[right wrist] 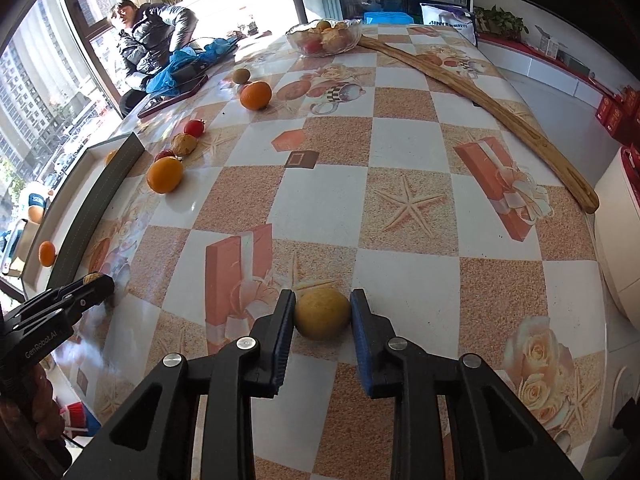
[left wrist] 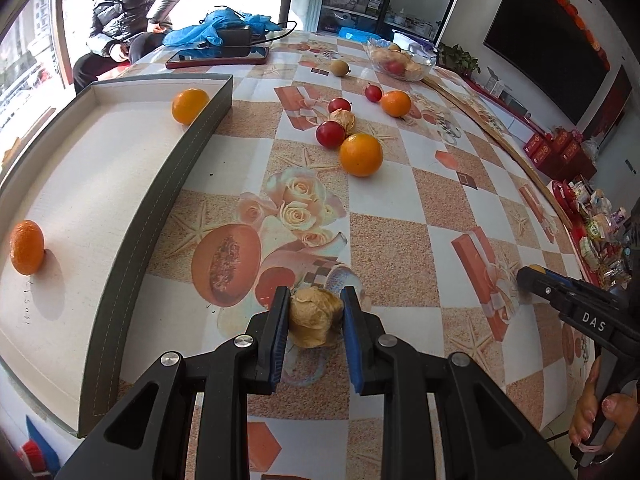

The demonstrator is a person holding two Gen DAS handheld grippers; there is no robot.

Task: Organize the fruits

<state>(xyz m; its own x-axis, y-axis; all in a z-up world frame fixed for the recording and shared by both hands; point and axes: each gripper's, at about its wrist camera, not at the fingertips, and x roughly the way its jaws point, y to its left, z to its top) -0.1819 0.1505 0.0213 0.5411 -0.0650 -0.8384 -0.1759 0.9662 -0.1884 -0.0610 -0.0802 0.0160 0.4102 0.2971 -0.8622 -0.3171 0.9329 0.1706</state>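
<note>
My left gripper (left wrist: 316, 314) is shut on a tan wrinkled fruit (left wrist: 314, 320) just above the patterned tablecloth. My right gripper (right wrist: 323, 314) is shut on a round yellow fruit (right wrist: 322, 312) low over the table. A grey-walled tray (left wrist: 176, 168) at the left holds two oranges (left wrist: 189, 105) (left wrist: 27, 246). Loose on the table are an orange (left wrist: 361, 154), red fruits (left wrist: 330, 133), a second tan fruit (left wrist: 344, 118) and a farther orange (left wrist: 395, 103). The right gripper also shows at the left wrist view's right edge (left wrist: 532, 276).
A glass bowl (left wrist: 402, 60) of fruit stands at the far side. A long wooden stick (right wrist: 480, 96) lies along the right edge. A phone (left wrist: 218, 58), a charger and blue gloves (left wrist: 216, 28) lie at the back. A person in a dark jacket (left wrist: 128, 12) sits beyond the table.
</note>
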